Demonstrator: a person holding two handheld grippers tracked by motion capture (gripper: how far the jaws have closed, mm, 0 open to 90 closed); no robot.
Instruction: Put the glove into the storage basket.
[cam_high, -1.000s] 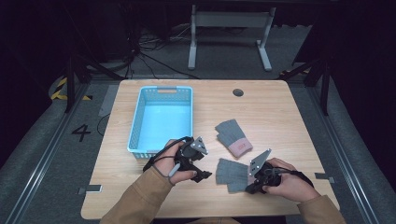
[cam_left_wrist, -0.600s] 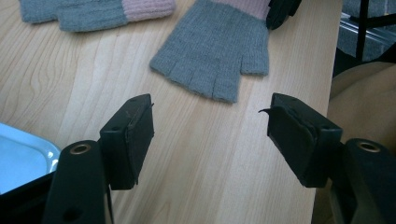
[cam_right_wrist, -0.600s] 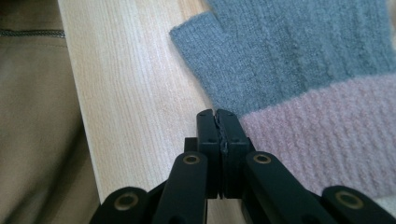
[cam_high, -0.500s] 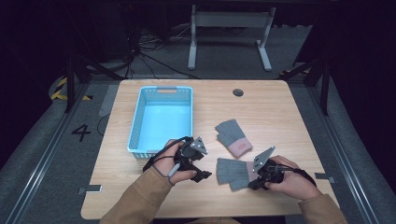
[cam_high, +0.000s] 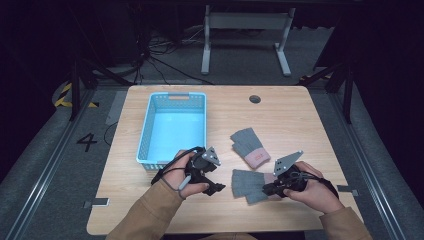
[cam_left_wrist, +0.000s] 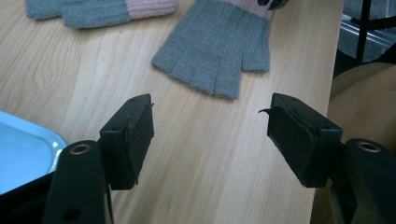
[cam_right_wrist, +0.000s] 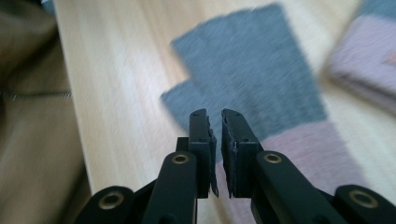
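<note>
Gloves lie at the near right of the light wooden table (cam_high: 310, 120): a grey knitted fingerless glove with a pink cuff (cam_high: 252, 183) flat at five o'clock from the table's middle, and a second grey knitted glove with a pink cuff (cam_high: 248, 146) just beyond it, toward four o'clock, the two close but apart. The pale blue plastic basket with slotted walls (cam_high: 145, 137) stands at nine o'clock, its floor bare. The right gripper (cam_high: 268, 189) rests at the cuff end of the nearer glove; in the right gripper view (cam_right_wrist: 215, 130) its jaws have just been opening to a narrow slit, with nothing pinched between them and the glove lying below. The left gripper (cam_high: 216, 188) sits at seven o'clock beside the basket's near corner, jaws released and spread wide over bare wood, as the left gripper view (cam_left_wrist: 212, 140) shows. Nothing lies between this gripper and the nearer glove.
</note>
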